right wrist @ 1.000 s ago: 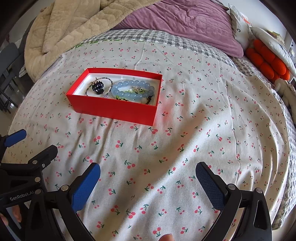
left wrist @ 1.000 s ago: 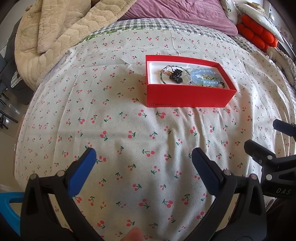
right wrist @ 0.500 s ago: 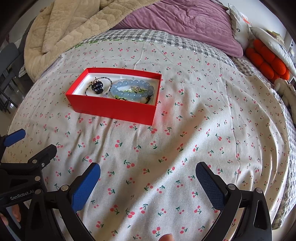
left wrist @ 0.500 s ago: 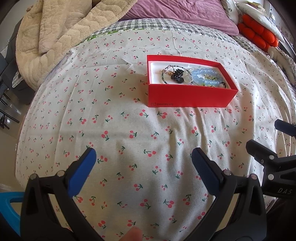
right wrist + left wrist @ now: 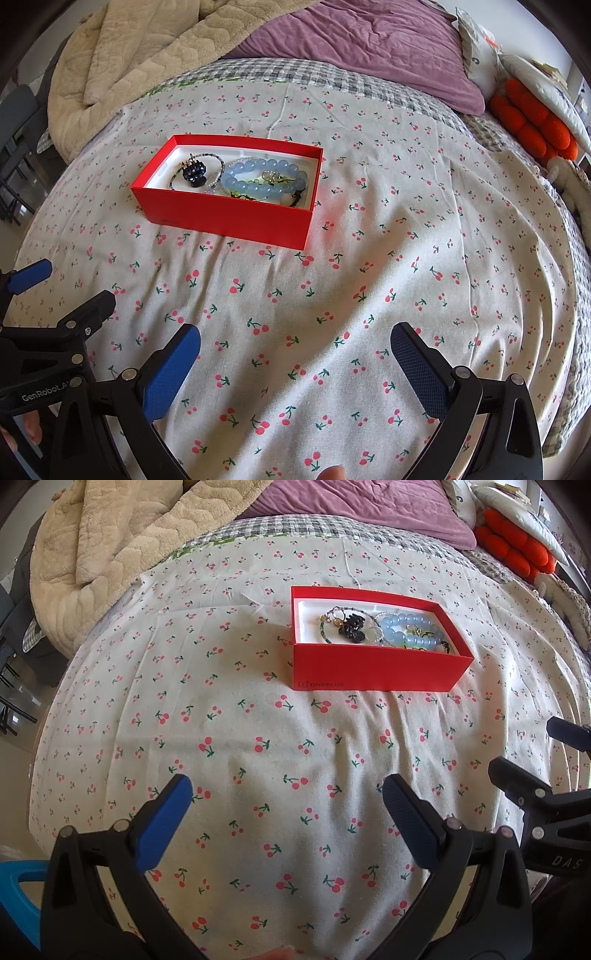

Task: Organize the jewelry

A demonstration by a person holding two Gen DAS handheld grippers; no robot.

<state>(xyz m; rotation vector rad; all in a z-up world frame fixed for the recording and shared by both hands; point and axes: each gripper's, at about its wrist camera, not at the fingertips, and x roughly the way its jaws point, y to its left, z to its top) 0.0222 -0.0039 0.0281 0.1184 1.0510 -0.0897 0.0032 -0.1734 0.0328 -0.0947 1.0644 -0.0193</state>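
Cherry-print bedspread (image 5: 369, 258): red box (image 5: 229, 218), seemingly tangled jewelry (image 5: 258, 179).

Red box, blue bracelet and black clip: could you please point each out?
Red box (image 5: 236, 218): right wrist view, front wall.
Blue bracelet (image 5: 251, 184): right wrist view, near beads.
Black clip (image 5: 194, 172): right wrist view, its body.

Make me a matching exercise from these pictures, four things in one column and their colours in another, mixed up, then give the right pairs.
Things:
1. jewelry box
2. big bead bracelet
3. folded blanket
4. gripper fingers

Colours:
A. beige
B. dark blue
C. red
D. pale blue

Pairs: 1-C, 2-D, 3-A, 4-B
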